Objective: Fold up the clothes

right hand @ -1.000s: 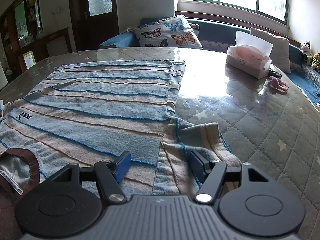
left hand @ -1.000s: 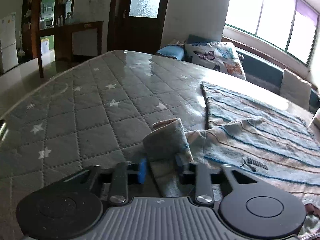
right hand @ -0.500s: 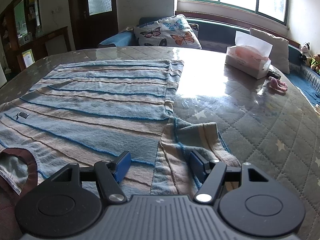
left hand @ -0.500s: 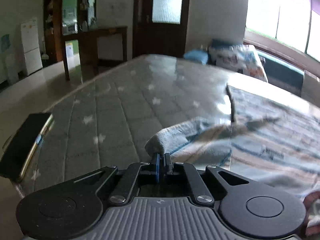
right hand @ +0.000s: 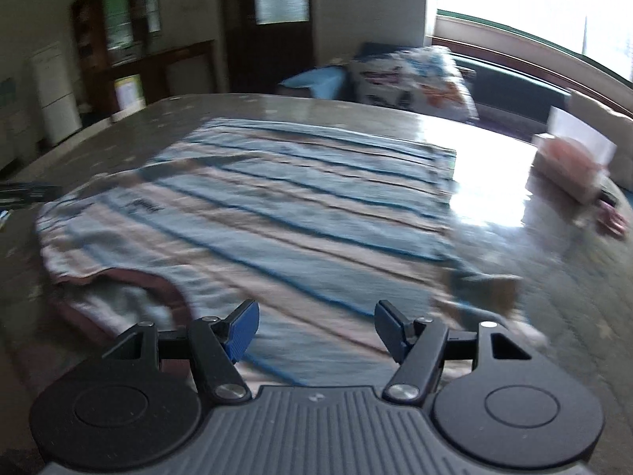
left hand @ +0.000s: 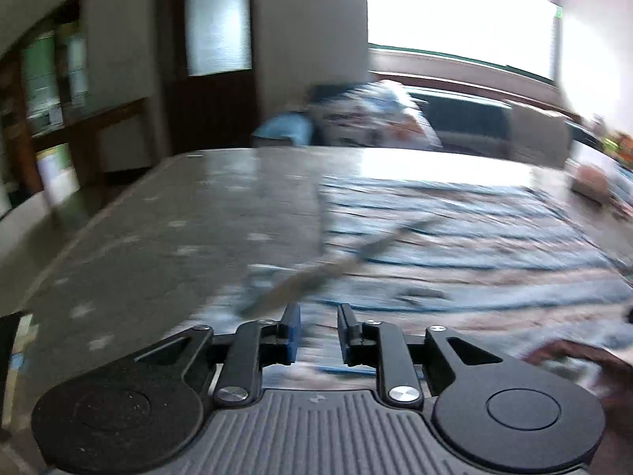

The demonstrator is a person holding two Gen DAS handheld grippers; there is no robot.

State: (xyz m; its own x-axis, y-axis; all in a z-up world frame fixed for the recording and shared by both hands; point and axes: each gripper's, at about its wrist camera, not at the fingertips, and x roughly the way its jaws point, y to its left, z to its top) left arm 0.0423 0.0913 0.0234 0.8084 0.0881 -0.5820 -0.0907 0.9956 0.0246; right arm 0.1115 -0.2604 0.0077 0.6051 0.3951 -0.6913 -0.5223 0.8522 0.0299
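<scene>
A blue, beige and white striped shirt (left hand: 455, 237) (right hand: 296, 206) lies flat on the grey star-quilted table (left hand: 178, 217), its dark collar nearest me. The left sleeve (left hand: 316, 277) lies folded over onto the shirt's body as a blurred diagonal strip. My left gripper (left hand: 318, 316) hovers just behind that sleeve; its jaws are opening and nothing is between the pads. The right sleeve (right hand: 486, 289) sticks out crumpled on the table, to the right of my right gripper (right hand: 316, 312). That gripper stands wide open above the shirt's chest, holding nothing. Both views are motion-blurred.
A tissue box (right hand: 569, 166) and a small pink item (right hand: 611, 219) sit on the table's far right. A dark flat object (left hand: 12, 340) lies at the left edge. A butterfly cushion (right hand: 411, 79) rests on the bench beyond, under the window.
My left gripper shut on the left sleeve, carried it rightward over the shirt and has let it go. My right gripper, still open, swung left, away from the right sleeve.
</scene>
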